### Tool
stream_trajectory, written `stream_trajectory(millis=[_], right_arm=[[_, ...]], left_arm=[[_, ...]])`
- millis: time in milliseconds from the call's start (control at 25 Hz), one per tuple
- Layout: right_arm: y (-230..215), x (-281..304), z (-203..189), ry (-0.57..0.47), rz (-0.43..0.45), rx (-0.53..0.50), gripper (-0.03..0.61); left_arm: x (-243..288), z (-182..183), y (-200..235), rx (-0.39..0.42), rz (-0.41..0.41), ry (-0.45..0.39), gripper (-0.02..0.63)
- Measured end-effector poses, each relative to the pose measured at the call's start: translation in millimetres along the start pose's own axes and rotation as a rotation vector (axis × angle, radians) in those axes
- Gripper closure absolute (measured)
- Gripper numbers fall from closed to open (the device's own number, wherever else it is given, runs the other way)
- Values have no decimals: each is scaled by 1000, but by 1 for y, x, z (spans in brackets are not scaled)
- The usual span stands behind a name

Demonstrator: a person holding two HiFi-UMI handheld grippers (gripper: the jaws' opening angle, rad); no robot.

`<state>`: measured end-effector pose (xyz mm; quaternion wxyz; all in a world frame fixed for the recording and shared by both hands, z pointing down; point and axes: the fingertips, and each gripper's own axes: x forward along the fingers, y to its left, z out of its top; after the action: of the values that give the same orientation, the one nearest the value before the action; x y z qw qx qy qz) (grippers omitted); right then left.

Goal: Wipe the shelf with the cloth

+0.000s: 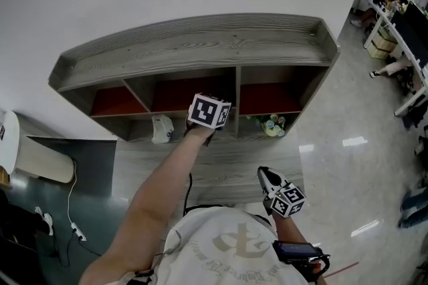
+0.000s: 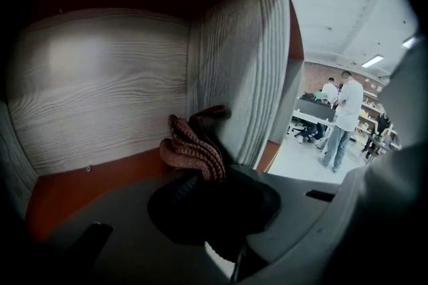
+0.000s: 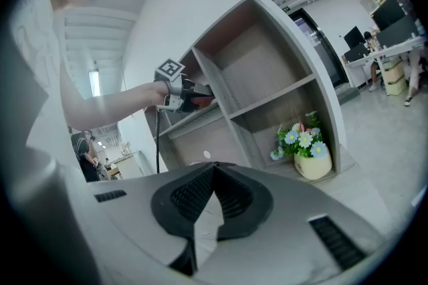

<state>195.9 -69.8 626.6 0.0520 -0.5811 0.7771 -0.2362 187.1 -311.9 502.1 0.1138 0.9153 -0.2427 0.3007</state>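
Looks mid-wipe: the left gripper (image 2: 195,178) is clamped on the cloth (image 2: 194,146), which sits bunched in the back right corner of the shelf's (image 1: 200,43) middle compartment, by the divider. No telling which compartments are done. The right gripper (image 3: 208,191) hangs off the shelf, jaws together, empty. Count: one shelf, one cloth, two grippers, one flower pot (image 3: 307,155)

Bunched rust-brown cloth (image 2: 194,153), inside grey wooden shelf (image 1: 200,49)
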Motion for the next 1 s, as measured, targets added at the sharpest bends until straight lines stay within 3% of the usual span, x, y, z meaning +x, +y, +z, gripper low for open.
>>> stream_trajectory(millis=[320, 520, 1000], right_arm=[[16, -8, 0, -10, -52, -3, 574], [21, -17, -2, -16, -98, -3, 574], [23, -50, -16, -11, -205, 2, 574]], left_arm=[[-16, -9, -18, -9, -72, -131, 549], [-29, -34, -33, -15, -130, -208, 549], [-39, -145, -75, -69, -212, -161, 548]])
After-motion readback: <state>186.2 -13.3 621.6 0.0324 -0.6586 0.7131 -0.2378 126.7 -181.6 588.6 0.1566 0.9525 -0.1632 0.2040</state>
